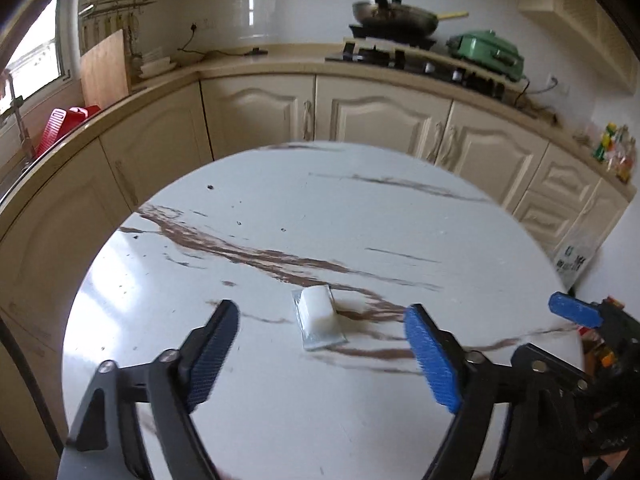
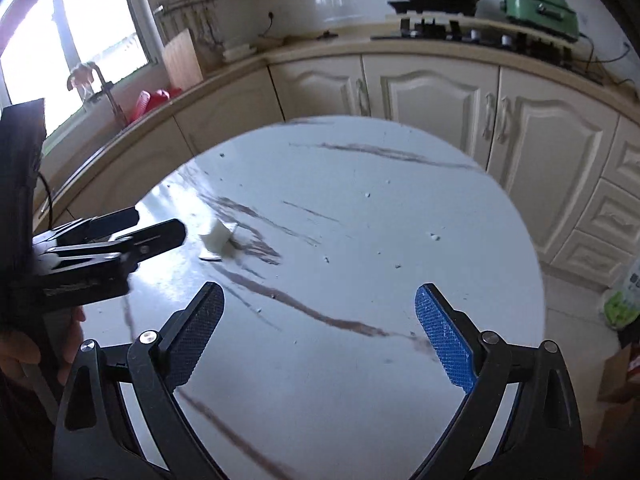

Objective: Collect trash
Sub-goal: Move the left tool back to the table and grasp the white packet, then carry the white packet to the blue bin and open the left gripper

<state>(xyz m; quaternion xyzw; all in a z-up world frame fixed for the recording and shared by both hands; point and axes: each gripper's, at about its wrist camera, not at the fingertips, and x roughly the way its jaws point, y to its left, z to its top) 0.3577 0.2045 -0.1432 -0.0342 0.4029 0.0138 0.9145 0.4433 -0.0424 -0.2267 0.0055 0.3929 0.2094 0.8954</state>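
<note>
While both grippers' fingers [image 1: 430, 360] gape empty, the wrapper [image 1: 318, 316] lies lengthwise pointing away.

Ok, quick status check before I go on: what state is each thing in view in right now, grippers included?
left gripper: open, nothing between its fingers
right gripper: open, holding nothing
white packet: lying on the table, untouched, just ahead of the left gripper
round marble table: scattered with small crumbs
frying pan: on the stove
green cooker: lid shut
cabinet doors: closed
</note>
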